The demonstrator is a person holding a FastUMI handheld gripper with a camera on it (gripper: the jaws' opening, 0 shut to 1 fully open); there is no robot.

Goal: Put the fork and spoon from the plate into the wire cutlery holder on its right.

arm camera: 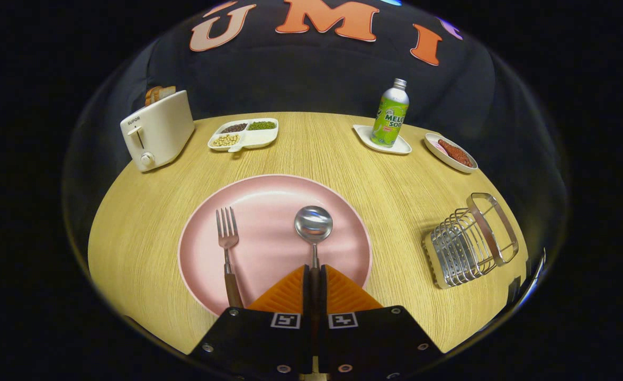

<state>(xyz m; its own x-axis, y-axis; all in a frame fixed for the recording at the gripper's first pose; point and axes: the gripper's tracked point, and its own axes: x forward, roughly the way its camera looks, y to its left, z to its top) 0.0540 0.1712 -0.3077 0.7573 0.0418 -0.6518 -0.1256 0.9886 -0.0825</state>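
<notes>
Your jaws closed on the spoon (314,228) handle, over the plate (269,193), fork (227,248) left, holder (470,241) right on the worktop (396,185)

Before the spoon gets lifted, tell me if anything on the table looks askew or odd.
Nothing stands out. The hand-held gripper is shut on the spoon handle, the fork lies straight on the pink plate, and the wire cutlery holder stands upright to the plate's right.
</notes>
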